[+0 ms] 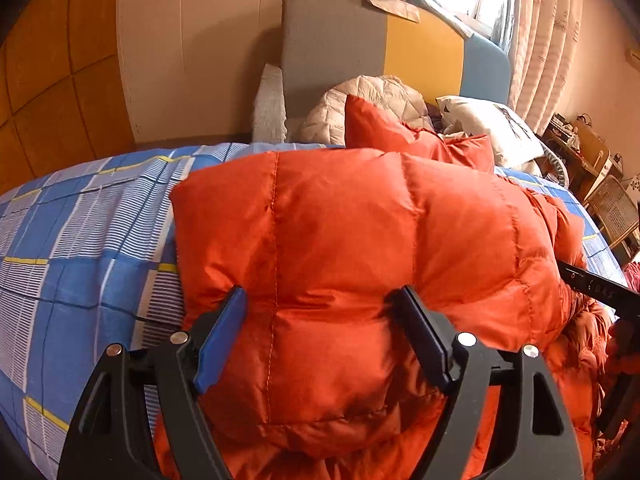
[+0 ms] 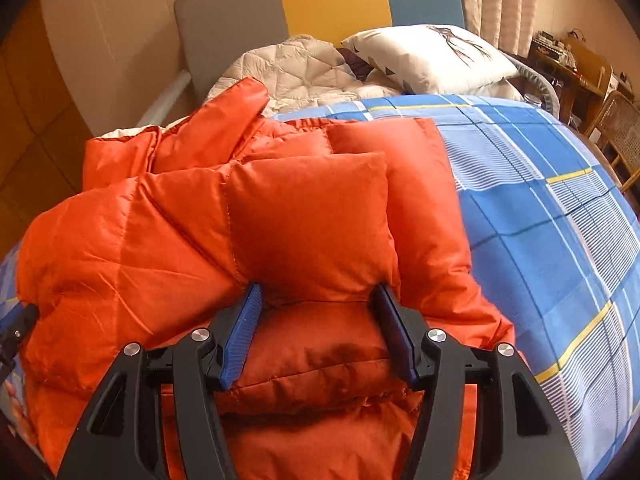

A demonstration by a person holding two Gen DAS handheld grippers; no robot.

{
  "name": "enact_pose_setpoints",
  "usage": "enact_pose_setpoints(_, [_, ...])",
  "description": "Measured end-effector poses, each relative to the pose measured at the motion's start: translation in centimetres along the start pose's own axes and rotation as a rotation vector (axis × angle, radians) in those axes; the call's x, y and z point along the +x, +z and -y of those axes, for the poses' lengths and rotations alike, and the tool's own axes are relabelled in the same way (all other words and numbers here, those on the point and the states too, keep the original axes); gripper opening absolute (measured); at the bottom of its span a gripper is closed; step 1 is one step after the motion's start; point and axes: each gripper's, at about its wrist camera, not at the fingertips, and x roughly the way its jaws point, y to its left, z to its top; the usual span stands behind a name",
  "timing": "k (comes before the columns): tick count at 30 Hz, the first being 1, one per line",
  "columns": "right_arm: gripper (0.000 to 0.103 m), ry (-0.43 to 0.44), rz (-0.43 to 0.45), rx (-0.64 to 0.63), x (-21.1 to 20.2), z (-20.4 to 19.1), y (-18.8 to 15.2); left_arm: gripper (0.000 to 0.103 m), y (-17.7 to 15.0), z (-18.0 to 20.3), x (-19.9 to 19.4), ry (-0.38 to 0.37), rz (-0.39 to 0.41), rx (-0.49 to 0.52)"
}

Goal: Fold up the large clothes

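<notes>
Bed (image 1: 80, 216) with blue plaid sheet, orange down jacket (image 1: 340, 220) bunched on it.
Left gripper (image 1: 320, 312) and right gripper (image 2: 318, 304): jaws each clamped on a puffy fold.

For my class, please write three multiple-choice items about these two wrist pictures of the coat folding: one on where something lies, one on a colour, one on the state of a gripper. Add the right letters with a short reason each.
1. Where does the white pillow lie?
A. At the head of the bed, in front of the headboard
B. On the floor
C. On top of the orange coat

2. What colour is the puffy coat?
A. Green
B. Orange
C. Black

3. What is the left gripper doing?
A. Hanging above the bed with nothing between its fingers
B. Holding the pillow
C. Its fingers flank a thick fold of the coat

Answers:
1 A: the pillow rests beyond the checked sheet, in front of the headboard.
2 B: the quilted fabric is orange in both views.
3 C: coat fabric bulges between its two blue-padded fingers; the right gripper does likewise.
</notes>
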Motion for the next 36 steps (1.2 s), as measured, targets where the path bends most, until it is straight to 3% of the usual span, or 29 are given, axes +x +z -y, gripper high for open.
enact_pose_setpoints(11, [0.059, -0.066, -0.034, -0.029, 1.7, -0.6, -0.4, 0.082, 0.0, -0.5, 2.7, 0.002, -0.038, 0.006])
enact_pose_setpoints(13, [0.063, -0.052, -0.039, -0.012, 0.8, -0.3, -0.2, 0.086, -0.2, -0.5, 1.3, 0.009, -0.031, 0.01])
enact_pose_setpoints(15, [0.079, -0.016, -0.015, 0.019, -1.2, 0.4, -0.3, 0.088, -0.7, -0.5, -0.4, 0.009, -0.013, 0.01])
enact_pose_setpoints(17, [0.079, -0.008, 0.01, 0.019, -3.2, 0.7, -0.9, 0.088, -1.5, -0.6, -2.4, 0.002, 0.009, 0.018])
enact_pose_setpoints(28, [0.079, 0.027, -0.084, 0.068, -10.6, 9.2, -8.1, 0.088, -10.8, -4.0, -12.3, -0.073, -0.003, -0.015])
enact_pose_setpoints(32, [0.079, 0.043, -0.114, 0.072, -12.8, 12.0, -11.8, 0.08, -15.3, -6.6, -15.0, -0.086, -0.045, -0.094])
enact_pose_setpoints(36, [0.079, 0.08, -0.163, 0.084, -14.2, 13.9, -15.8, 0.079, -19.5, -8.1, -17.0, -0.118, -0.097, -0.178])
